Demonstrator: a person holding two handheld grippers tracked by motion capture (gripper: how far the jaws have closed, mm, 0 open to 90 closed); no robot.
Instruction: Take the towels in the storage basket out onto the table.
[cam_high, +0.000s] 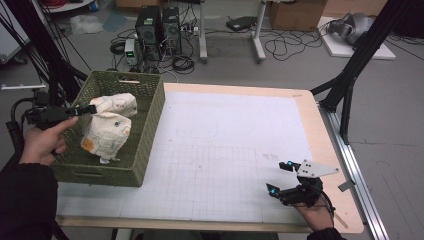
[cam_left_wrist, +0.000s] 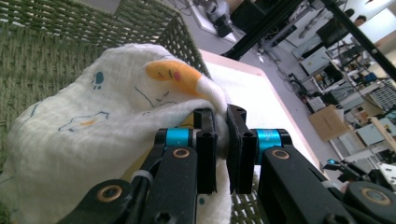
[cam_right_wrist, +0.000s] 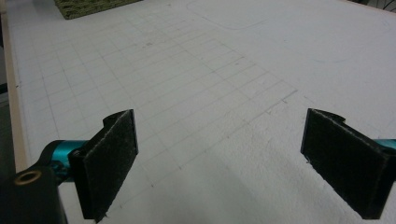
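White printed cloth (cam_left_wrist: 93, 140) is hanging bunched inside the green basket (cam_high: 145, 125) at the table's left edge, left gripper (cam_left_wrist: 222, 140) pinching its top fold for lifting out; right gripper (cam_right_wrist: 224, 154) is resting wide open, empty, near the right front corner.

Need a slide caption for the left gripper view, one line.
Left claw shut on a fold of printed white cloth inside the green woven basket.

Readable text: you have none in any view.
Cloth (cam_left_wrist: 93, 116): you see printed drawings only, no letters.
Mat (cam_high: 225, 150): you see a bare grid, no numbers.
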